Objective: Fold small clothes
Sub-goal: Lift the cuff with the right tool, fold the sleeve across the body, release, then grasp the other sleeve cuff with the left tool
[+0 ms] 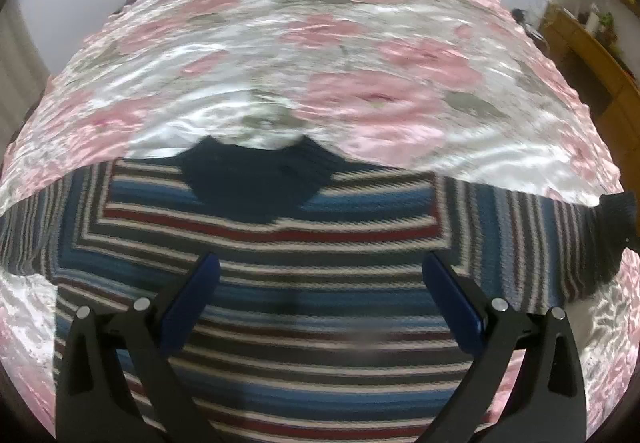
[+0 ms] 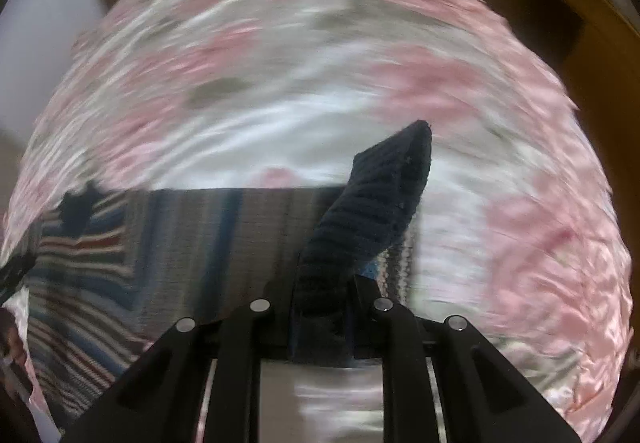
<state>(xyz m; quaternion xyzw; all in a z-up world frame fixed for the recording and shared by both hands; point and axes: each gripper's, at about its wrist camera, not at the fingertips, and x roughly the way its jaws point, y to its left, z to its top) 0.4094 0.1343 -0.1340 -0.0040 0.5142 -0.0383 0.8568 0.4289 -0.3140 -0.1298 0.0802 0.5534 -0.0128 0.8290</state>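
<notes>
- The striped sweater (image 1: 320, 283) lies flat on the bed (image 1: 320, 63), collar away from the cameras, both sleeves stretched sideways.
- The left tongs (image 1: 320, 275) hover over the sweater body, spread wide, gripping nothing.
- The right tongs (image 2: 322, 307) are pressed together, pinching the dark cuff (image 2: 372, 203) of the right sleeve; the cuff stands up off the bedspread.
- Progress, as judged: early. No fold shows on the body; the right sleeve appears about to be brought inward.
- Remaining: both sleeves folded in, then the body folded over.
- The right wrist view is motion-blurred; fine detail is unreadable.
</notes>
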